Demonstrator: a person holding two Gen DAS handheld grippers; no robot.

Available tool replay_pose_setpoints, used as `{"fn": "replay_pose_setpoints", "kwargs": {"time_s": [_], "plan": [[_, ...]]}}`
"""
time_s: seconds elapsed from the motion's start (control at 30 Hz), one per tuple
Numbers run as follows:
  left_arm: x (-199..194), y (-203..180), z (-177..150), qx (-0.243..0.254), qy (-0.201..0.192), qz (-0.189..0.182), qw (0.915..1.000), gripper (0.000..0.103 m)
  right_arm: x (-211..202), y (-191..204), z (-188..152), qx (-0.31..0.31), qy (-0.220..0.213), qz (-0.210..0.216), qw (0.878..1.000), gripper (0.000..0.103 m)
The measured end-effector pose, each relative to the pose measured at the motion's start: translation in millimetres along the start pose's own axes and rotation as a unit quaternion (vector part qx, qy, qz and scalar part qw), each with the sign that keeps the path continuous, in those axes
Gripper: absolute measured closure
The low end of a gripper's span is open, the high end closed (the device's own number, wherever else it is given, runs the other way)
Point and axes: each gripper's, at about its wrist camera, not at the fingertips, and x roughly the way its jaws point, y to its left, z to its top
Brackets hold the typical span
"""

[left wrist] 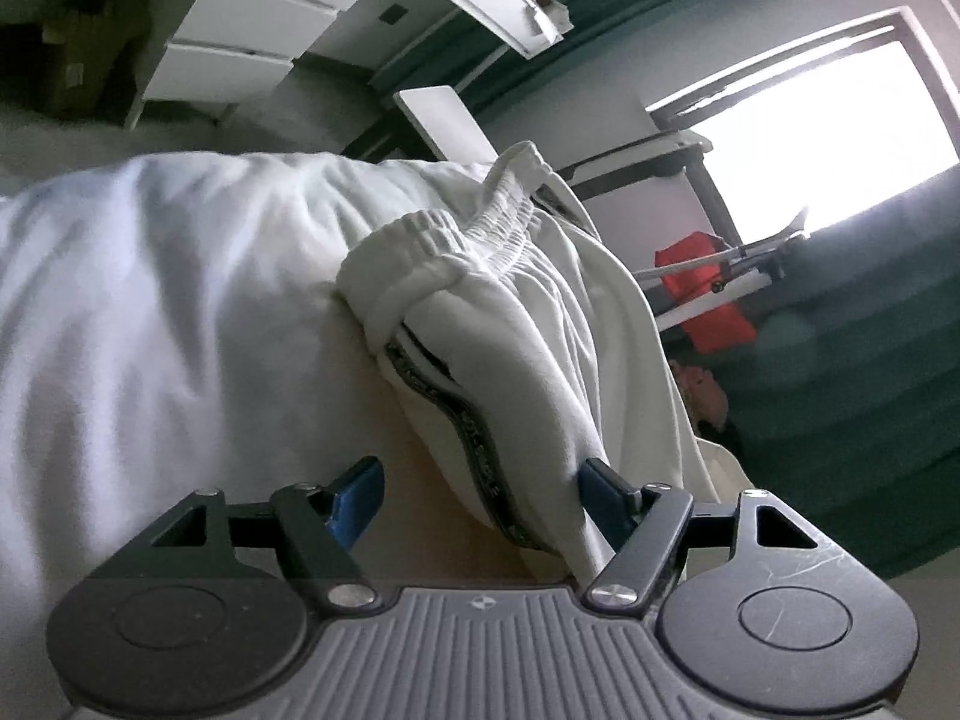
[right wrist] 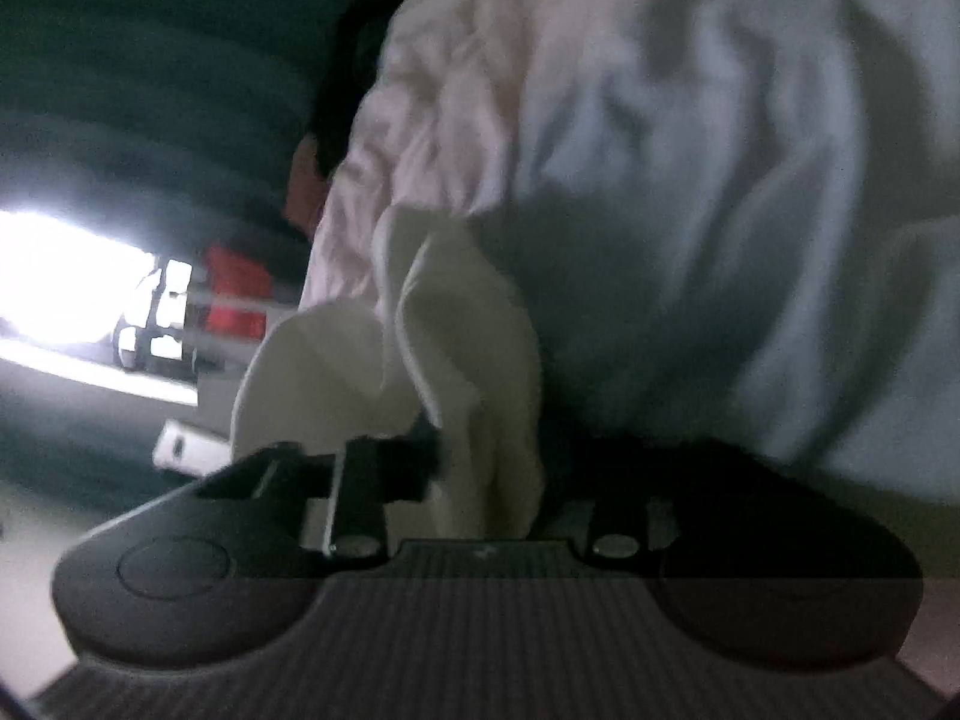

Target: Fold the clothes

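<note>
Left gripper wide open, trousers draped between its fingers; right gripper clamped on the trousers, sheet behind

My left gripper is tilted, its jaws spread wide; both blue fingertips show, and cream fabric brushes the right-hand one without being pinched. My right gripper sits in a blurred, dim view, its fingers closed in on a bunch of cream cloth that rises between them.
</note>
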Motion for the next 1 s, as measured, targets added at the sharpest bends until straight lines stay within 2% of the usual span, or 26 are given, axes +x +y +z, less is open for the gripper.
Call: {"fn": "replay_pose_setpoints", "kwargs": {"time_s": [0.03, 0.07, 0.17, 0.23, 0.3, 0.37, 0.43, 0.53, 0.6, 0.63, 0.7, 0.73, 0.77, 0.8, 0.9, 1.0], "plan": [[1.5, 0.6, 0.1, 0.0, 0.001, 0.0, 1.0, 0.029, 2.8, 6.9, -1.0, -0.022, 0.005, 0.003, 1.0, 0.083], [3.1, 1.1, 0.2, -0.001, 0.003, 0.0, 1.0, 0.029, 1.2, 13.7, -1.5, -0.038, 0.0, 0.002, 0.999, 0.086], [7.1, 0.3, -0.2, 0.003, 0.002, -0.002, 1.0, 0.029, -21.4, 39.3, -0.7, -0.07, -0.043, 0.018, 0.996, 0.088], [8.4, 1.0, 0.1, 0.001, 0.002, -0.005, 1.0, 0.029, -43.8, 58.8, -0.3, -0.107, -0.087, 0.018, 0.99, 0.088], [9.3, 2.0, 0.1, -0.005, 0.003, -0.008, 1.0, 0.029, -68.8, 75.9, 0.4, -0.157, -0.152, 0.004, 0.976, 0.088], [10.1, 3.8, 0.7, -0.015, 0.005, -0.011, 0.9998, 0.029, -88.7, 83.6, 0.9, -0.192, -0.215, -0.038, 0.957, 0.088], [11.2, 4.7, 1.2, -0.023, 0.008, -0.011, 0.9996, 0.029, -94.7, 79.1, 3.6, -0.204, -0.252, -0.087, 0.942, 0.088], [14.4, 6.2, 1.7, -0.032, 0.016, -0.011, 0.9993, 0.029, -86.0, 59.0, 12.2, -0.197, -0.227, -0.141, 0.943, 0.082], [16.3, 7.0, 2.1, -0.037, 0.019, -0.013, 0.9991, 0.029, -77.9, 44.7, 19.7, -0.165, -0.197, -0.161, 0.953, 0.077], [17.1, 7.3, 2.5, -0.039, 0.021, -0.014, 0.9989, 0.029, -80.2, 37.4, 23.7, -0.145, -0.188, -0.157, 0.959, 0.073], [20.1, 7.8, 3.4, -0.042, 0.027, -0.016, 0.9986, 0.029, -88.2, 28.4, 31.0, -0.109, -0.183, -0.152, 0.965, 0.046], [21.4, 8.4, 3.9, -0.044, 0.029, -0.017, 0.9985, 0.029, -95.1, 27.0, 29.5, -0.099, -0.19, -0.15, 0.965, 0.038], [22.7, 8.9, 4.4, -0.045, 0.03, -0.017, 0.9984, 0.029, -102.1, 25.6, 28.1, -0.089, -0.197, -0.148, 0.965, 0.025], [24.0, 9.3, 4.9, -0.046, 0.032, -0.017, 0.9983, 0.029, -111.0, 24.2, 27.0, -0.08, -0.204, -0.146, 0.965, 0.02], [26.4, 10.6, 6.4, -0.043, 0.035, -0.019, 0.9983, 0.029, -135.9, 13.3, 23.2, -0.034, -0.205, -0.129, 0.97, 0.021], [28.6, 11.2, 8.1, -0.04, 0.037, -0.021, 0.9983, 0.029, -148.7, -16.4, 17.4, 0.077, -0.176, -0.079, 0.978, 0.02]]}}
